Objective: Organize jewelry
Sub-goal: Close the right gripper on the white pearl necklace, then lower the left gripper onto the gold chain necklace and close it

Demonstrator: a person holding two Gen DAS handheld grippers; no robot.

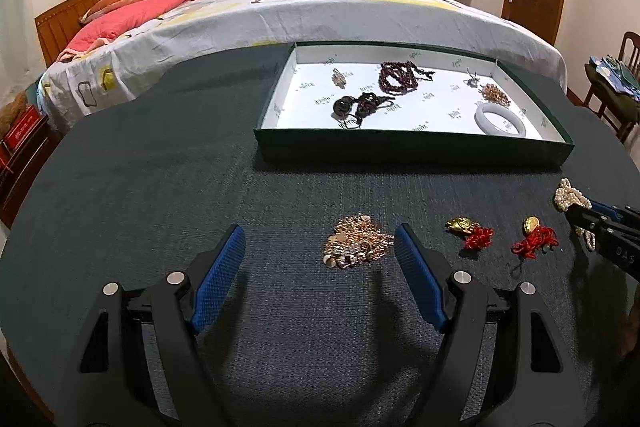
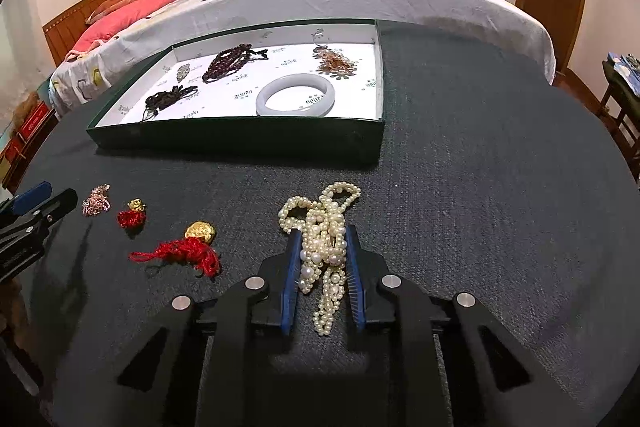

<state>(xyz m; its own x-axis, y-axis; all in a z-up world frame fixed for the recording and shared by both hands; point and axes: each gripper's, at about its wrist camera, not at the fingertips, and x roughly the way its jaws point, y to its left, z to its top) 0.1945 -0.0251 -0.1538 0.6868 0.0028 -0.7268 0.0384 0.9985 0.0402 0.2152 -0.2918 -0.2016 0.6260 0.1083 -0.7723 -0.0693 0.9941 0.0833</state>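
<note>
- Pearls sit nearest me: one pearl necklace (image 2: 326,239), bunched on the dark table (image 2: 480,207), between the pads of my right gripper (image 2: 323,241), jaws nearly closed and pressing it.
- Left gripper (image 1: 320,243) hangs wide open, holding nothing, just short of one gold chain pile (image 1: 357,246).
- Two gold charms with red cord lie between them: (image 1: 470,230) and (image 1: 534,239).
- One green box (image 1: 408,147) holds six pieces, including one pale bangle (image 1: 500,119).
</note>
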